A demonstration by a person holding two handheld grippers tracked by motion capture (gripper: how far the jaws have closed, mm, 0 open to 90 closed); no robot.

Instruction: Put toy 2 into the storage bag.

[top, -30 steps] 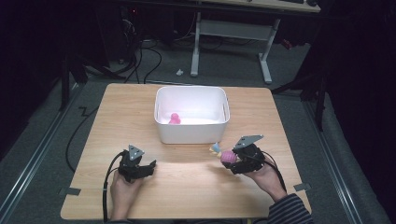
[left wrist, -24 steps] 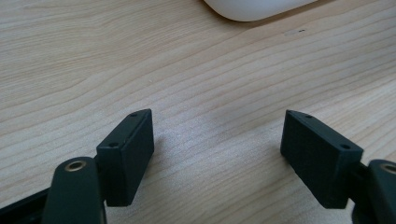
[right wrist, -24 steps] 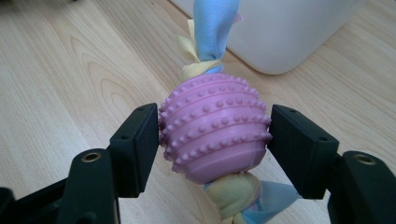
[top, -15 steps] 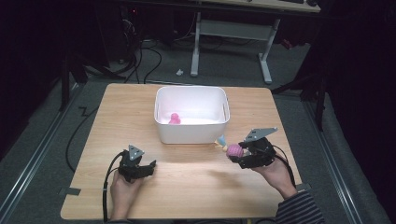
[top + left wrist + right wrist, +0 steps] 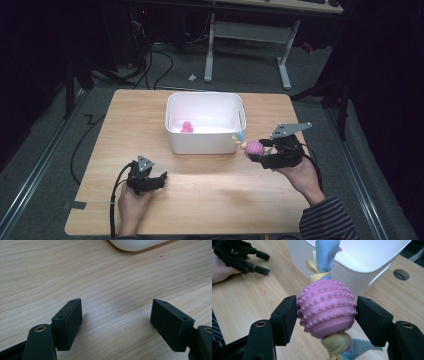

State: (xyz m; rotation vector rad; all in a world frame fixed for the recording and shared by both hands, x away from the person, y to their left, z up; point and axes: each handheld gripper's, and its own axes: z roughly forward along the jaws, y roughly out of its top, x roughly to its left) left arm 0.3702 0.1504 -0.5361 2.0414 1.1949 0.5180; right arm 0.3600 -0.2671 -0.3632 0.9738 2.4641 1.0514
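Left gripper (image 5: 161,178) resting low on the wooden table (image 5: 210,200) at the near left, same spot as 1 second ago, jaws spread wide with nothing but bare wood between them in the left gripper view. No change there; idle by the look of it.

White bin (image 5: 206,141) at mid-table, unmoved, with 1 small pink object (image 5: 186,127) already lying inside on its floor.

Right gripper (image 5: 255,150) pinching a pink knobbly ball toy (image 5: 327,310) squarely across its middle, both jaws pressed against its sides, knotted blue and yellow fabric tails poking out above and below. Lifted and carried up and away from the near edge over the last second; now held off the table, just beside the bin's near right corner, the blue tail almost at the rim.

Probably a put-away job, toy bound for the bin alongside the other pink piece. Remaining: clearing the rim, moving over the opening, then spreading the jaws.
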